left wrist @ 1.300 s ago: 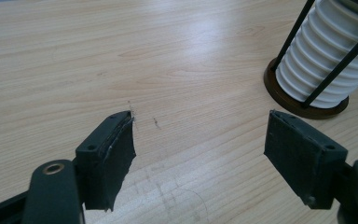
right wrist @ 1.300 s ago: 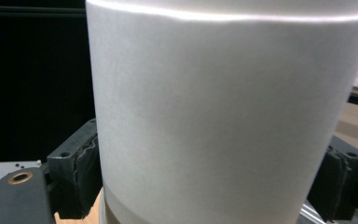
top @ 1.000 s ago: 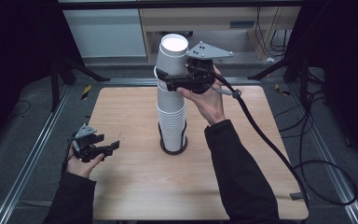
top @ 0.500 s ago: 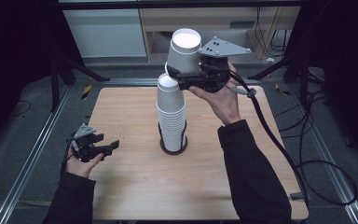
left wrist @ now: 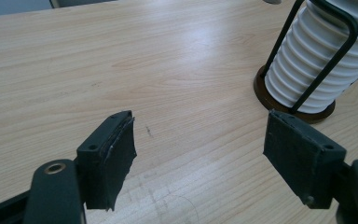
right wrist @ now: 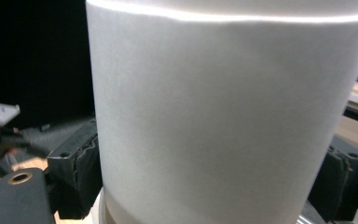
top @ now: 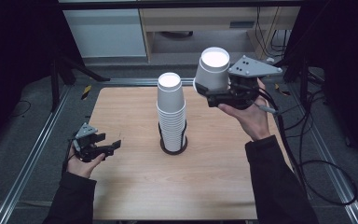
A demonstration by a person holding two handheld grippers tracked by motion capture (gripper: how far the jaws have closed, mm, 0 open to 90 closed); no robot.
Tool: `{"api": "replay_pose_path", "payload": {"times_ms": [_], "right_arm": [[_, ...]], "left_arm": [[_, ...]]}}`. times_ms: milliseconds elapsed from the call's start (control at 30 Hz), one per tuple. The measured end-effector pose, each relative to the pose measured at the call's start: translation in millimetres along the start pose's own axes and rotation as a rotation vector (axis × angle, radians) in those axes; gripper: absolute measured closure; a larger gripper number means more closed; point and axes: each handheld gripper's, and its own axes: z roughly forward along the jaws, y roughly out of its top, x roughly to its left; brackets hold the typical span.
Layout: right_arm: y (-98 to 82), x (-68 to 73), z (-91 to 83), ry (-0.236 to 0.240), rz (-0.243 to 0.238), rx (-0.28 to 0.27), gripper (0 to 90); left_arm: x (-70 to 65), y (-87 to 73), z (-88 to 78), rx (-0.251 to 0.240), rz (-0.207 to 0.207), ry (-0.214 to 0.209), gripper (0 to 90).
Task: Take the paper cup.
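A stack of white paper cups (top: 171,112) stands upside down in a round brown holder with black wire posts (top: 173,148) at the table's middle; its ribbed side (left wrist: 314,60) appears at the upper right of the left gripper view. My right gripper (top: 209,89) is raised to the right of the stack and shut on one white cup (top: 211,69), whose wall (right wrist: 228,116) sits between the two pads. My left gripper (top: 108,148) rests low at the table's left, open, with bare wood between its pads (left wrist: 114,154).
The wooden table (top: 135,182) has metal rails along its left and right sides. A black cable (top: 303,154) trails from the right gripper over the right edge. Cabinets (top: 107,32) stand behind the table.
My right gripper has lifted the top cup off the stack and carried it up and to the right. The left gripper has stayed where it was.
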Motion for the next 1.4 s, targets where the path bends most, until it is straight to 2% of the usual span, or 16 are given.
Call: {"api": "replay_pose_path", "payload": {"times_ms": [100,133,167,200,233,433,467,500,533,667,733,933,1133,1233,1267,1400], "right_arm": [[-17.5,-1.1,-10.7,-0.002,-0.01,0.04,13.5],[-17.5,-1.1,-10.7,-0.002,-0.01,0.04,13.5],[-26.8,-0.5,-14.1,0.001,-0.015,0.062,13.4],[-26.8,-0.5,-14.1,0.001,-0.015,0.062,13.4],[-36.3,0.8,-16.4,0.01,-0.019,0.083,13.4],[-57.2,4.6,-19.4,0.026,-0.027,0.135,13.3],[-65.5,5.9,-20.2,0.032,-0.026,0.155,13.3],[-65.5,5.9,-20.2,0.032,-0.026,0.155,13.3],[-74.3,7.2,-21.2,0.037,-0.031,0.18,13.2],[-89.7,10.1,-23.7,0.053,-0.035,0.213,13.2],[-92.7,11.2,-24.1,0.058,-0.038,0.223,13.2],[-112.4,20.3,-23.8,0.1,-0.064,0.273,13.2],[-124.6,24.7,-22.8,0.132,-0.071,0.296,13.2],[-134.4,29.1,-21.1,0.17,-0.082,0.319,13.2],[-134.4,29.1,-21.1,0.17,-0.082,0.319,13.2],[-143.6,34.7,-18.5,0.222,-0.103,0.348,13.1]], "left_arm": [[-2.5,0.6,0.4,0.001,0.006,-0.006,23.9],[-2.5,0.6,0.4,0.001,0.006,-0.006,23.9],[-4.0,0.9,0.9,0.004,0.01,-0.01,24.1],[-4.0,0.9,0.9,0.004,0.01,-0.01,24.1],[-6.4,1.1,1.7,0.003,0.012,-0.016,24.3],[-13.1,3.0,2.6,0.0,0.014,-0.039,24.8],[-14.8,3.5,2.4,-0.001,0.016,-0.043,24.9],[-16.5,4.2,2.1,-0.002,0.019,-0.047,24.9],[-18.6,4.8,2.0,-0.005,0.022,-0.052,25.2],[-29.1,7.6,2.9,-0.007,0.047,-0.075,25.4],[-31.5,8.1,3.1,-0.006,0.053,-0.081,25.3],[-47.5,11.0,4.9,-0.004,0.094,-0.116,25.3],[-63.3,14.1,6.4,-0.001,0.134,-0.154,25.4],[-73.8,16.2,7.2,0.0,0.156,-0.187,25.5],[-73.8,16.2,7.2,0.0,0.156,-0.187,25.5],[-83.4,18.1,8.8,0.004,0.182,-0.229,25.6]]}}
